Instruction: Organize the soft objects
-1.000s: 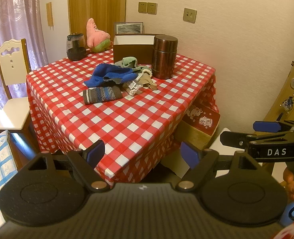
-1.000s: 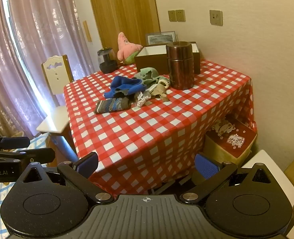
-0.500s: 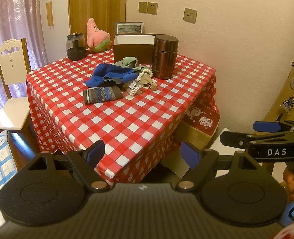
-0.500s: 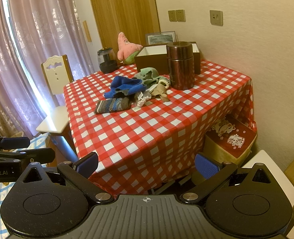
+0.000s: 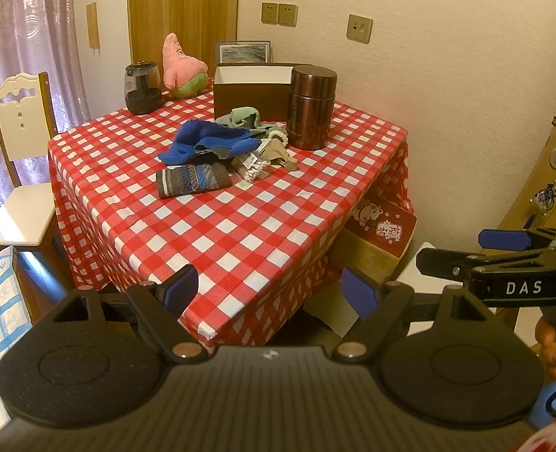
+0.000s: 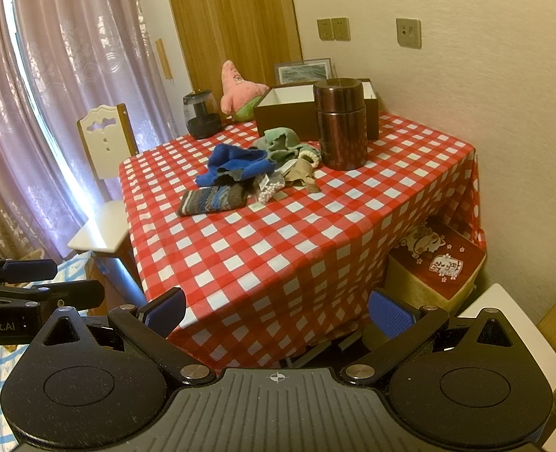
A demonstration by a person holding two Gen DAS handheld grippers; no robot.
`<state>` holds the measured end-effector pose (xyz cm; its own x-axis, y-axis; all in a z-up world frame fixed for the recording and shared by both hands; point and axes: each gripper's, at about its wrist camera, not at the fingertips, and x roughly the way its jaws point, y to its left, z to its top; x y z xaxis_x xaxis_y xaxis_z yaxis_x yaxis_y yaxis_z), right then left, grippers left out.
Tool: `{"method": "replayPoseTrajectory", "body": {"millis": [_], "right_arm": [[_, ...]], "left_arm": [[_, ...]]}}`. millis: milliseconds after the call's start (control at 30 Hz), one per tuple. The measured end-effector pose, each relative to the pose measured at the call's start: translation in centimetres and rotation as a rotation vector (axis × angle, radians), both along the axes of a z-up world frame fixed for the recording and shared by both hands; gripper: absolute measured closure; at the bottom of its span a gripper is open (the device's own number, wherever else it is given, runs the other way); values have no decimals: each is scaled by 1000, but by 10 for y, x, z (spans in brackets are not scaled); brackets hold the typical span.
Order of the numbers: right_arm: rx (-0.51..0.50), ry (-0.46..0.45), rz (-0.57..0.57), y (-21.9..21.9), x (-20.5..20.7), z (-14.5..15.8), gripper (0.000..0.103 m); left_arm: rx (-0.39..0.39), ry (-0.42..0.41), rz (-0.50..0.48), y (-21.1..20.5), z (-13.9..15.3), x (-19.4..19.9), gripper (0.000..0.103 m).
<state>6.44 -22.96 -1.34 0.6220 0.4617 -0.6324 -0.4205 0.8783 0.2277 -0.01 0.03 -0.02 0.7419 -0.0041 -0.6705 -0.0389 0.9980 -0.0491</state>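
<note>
Two grippers, left gripper and right gripper, fingers spread wide and empty, held off the near corner of the checked table. Pile of soft items lies far beyond the fingertips, mid-table, left of the brown canister.

The tablecloth is red-and-white check. On it lie a blue cloth, a grey-blue striped sock and a green rag. The plush is pink, the canister brown.
</note>
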Motion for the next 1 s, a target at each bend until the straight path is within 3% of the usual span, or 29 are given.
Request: {"method": "replayPoseTrajectory", "body": {"millis": [1000], "right_arm": [[-1, 0, 0, 3, 1, 1, 0]], "left_arm": [[-3, 1, -1, 0, 0, 0, 21]]}}
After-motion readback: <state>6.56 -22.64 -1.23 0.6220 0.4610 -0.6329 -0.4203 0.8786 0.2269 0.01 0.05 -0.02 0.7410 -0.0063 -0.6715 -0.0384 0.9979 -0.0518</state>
